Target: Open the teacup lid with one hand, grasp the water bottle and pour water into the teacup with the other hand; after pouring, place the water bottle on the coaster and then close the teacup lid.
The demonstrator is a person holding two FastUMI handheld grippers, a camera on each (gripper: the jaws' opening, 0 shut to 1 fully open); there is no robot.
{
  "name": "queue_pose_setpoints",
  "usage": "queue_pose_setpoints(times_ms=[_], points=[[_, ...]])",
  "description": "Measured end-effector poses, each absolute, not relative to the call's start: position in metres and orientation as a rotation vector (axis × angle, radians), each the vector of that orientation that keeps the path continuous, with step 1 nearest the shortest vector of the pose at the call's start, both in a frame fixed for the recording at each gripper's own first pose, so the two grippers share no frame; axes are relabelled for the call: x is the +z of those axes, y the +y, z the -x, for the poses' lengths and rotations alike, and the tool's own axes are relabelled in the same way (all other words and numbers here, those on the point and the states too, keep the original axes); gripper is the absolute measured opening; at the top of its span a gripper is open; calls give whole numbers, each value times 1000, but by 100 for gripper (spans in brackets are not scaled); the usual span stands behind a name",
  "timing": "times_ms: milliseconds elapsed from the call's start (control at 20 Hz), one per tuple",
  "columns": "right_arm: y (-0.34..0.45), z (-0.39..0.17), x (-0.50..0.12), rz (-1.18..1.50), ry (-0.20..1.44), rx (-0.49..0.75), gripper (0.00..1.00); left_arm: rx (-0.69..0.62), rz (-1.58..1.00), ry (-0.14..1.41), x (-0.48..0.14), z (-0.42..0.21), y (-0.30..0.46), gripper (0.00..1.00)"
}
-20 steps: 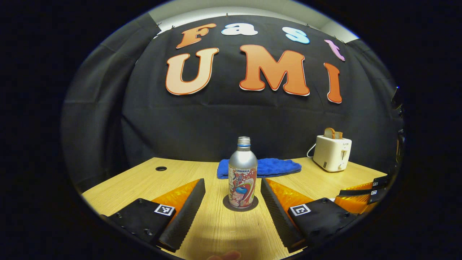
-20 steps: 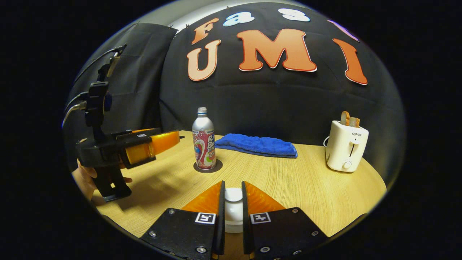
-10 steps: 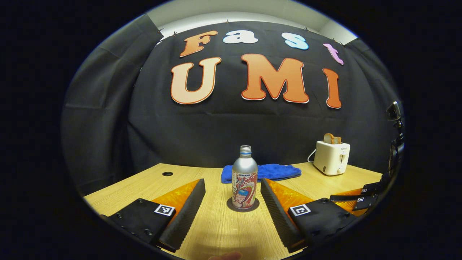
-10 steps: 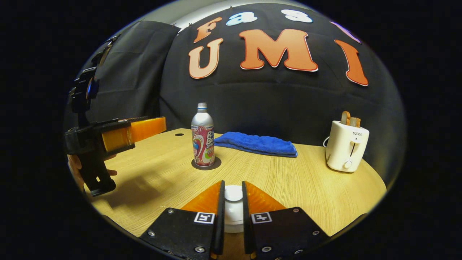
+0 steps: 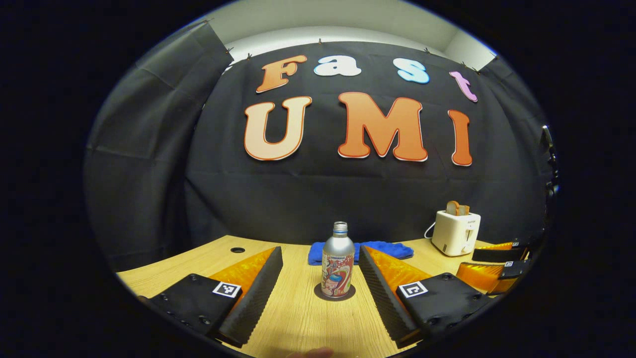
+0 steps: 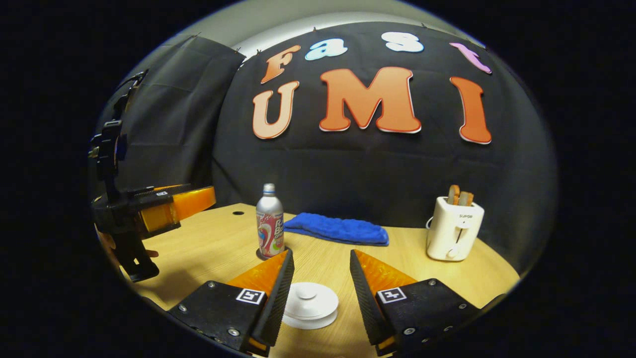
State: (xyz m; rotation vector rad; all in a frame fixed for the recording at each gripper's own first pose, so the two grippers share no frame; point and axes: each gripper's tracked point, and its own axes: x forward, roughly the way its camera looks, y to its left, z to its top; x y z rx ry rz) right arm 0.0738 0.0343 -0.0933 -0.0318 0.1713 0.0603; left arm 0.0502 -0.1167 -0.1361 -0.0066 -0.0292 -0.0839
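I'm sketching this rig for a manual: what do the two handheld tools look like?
Each tool, left and right, has two wedge-shaped fingers with ribbed inner faces and translucent orange backing, on black plates with screws and square black-and-white markers. Seen in the right gripper view, the left tool has a black handle and mast with cables.

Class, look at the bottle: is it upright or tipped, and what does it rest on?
Upright. The bottle stands neck up on the dark round coaster, apart from both open grippers.
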Motion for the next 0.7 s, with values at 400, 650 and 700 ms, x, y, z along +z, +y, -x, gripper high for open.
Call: queue_pose_setpoints(times_ms=[400, 650, 700], points=[[6, -41, -10, 51, -15, -35, 72, -39, 16, -98, -107, -38, -110, 100], [0, -23, -3, 68, -58, -72, 81, -39, 50, -112, -104, -26, -117, 100], [-2, -19, -3, 71, -65, -81, 81, -31, 44, -121, -104, -25, -115, 99]])
